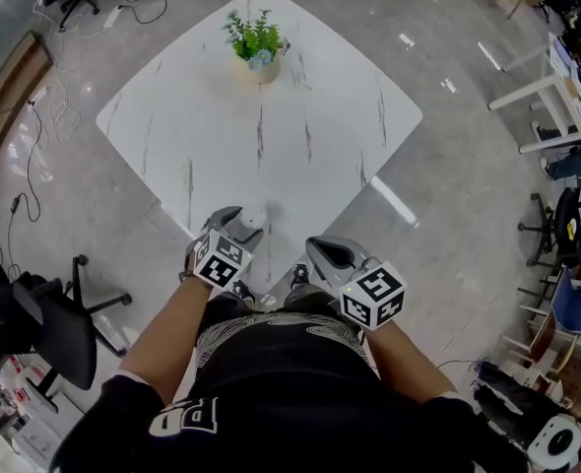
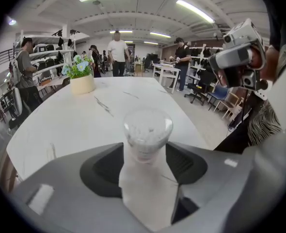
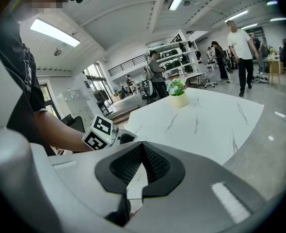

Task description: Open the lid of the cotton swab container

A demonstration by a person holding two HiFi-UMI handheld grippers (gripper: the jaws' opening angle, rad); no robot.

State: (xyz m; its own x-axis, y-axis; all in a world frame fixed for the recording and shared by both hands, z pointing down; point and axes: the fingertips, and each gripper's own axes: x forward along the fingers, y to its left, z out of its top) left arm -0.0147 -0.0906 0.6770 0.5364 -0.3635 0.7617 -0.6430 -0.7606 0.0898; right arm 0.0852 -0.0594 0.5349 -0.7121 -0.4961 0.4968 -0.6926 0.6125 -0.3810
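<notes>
The cotton swab container [image 2: 148, 130], a small clear tub packed with white swabs, stood upright close to the near corner of the white marble table [image 1: 310, 97], right in front of the person. Its lid looked to be on. The left gripper [image 1: 235, 229] was tilted down at it with its jaws set apart, one on either side of the tub (whether the pads actually touched it, I couldn't tell). The right gripper [image 3: 142, 147] was just to the right, low at the table's near edge, its jaws closed tight together with nothing between them. A potted plant [image 1: 258, 42] sat well away at the far corner, and a black office chair [image 1: 44, 323] stood off to the left on the floor.
</notes>
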